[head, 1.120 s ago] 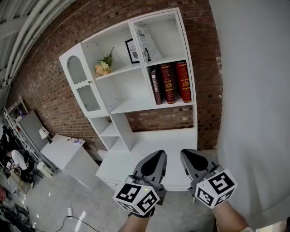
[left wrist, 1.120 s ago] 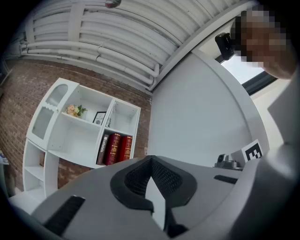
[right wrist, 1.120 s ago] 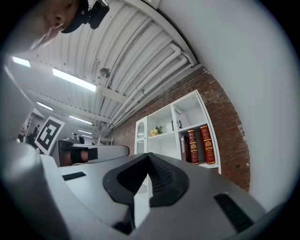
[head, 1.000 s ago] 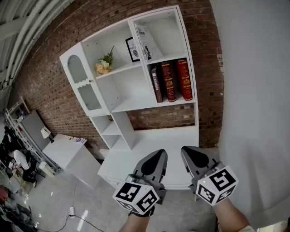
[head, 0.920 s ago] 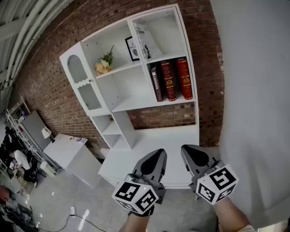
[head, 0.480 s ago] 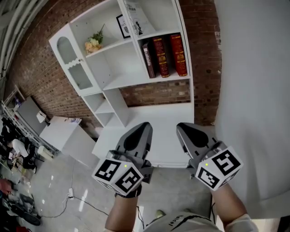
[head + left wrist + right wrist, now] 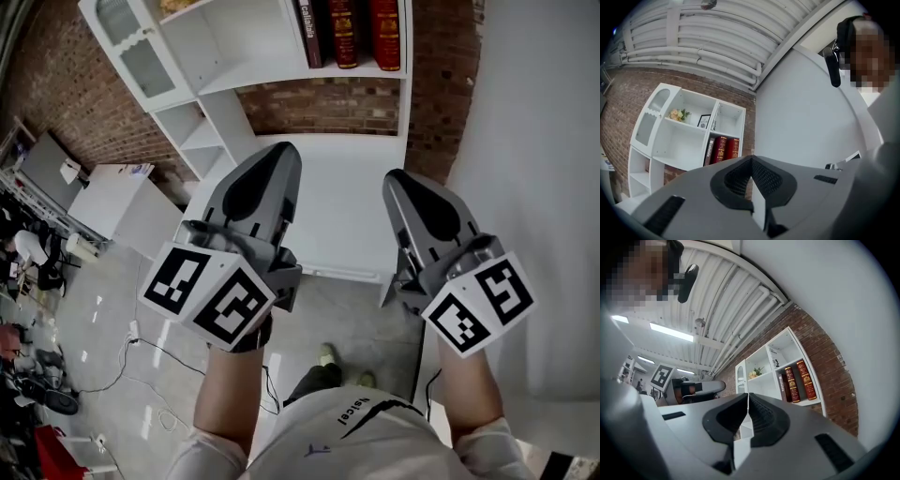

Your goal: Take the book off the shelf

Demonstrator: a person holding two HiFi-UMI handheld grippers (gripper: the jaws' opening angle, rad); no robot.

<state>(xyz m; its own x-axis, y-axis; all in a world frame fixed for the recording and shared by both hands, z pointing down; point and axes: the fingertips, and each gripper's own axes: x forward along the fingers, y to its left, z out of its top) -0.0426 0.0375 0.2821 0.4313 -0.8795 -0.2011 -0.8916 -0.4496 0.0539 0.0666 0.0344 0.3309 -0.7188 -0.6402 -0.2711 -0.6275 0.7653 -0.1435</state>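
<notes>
- The left gripper (image 7: 284, 150) fingers are held together, empty.
- The right gripper (image 7: 394, 178) fingers are held together, empty.
- Three books (image 7: 349, 26) are stood upright on the white shelf (image 7: 246, 42), well apart from both grippers.

No legible text: shirt (image 7: 349, 442) print upside down, blurred; book spines (image 7: 343, 26) lettering too small.
</notes>
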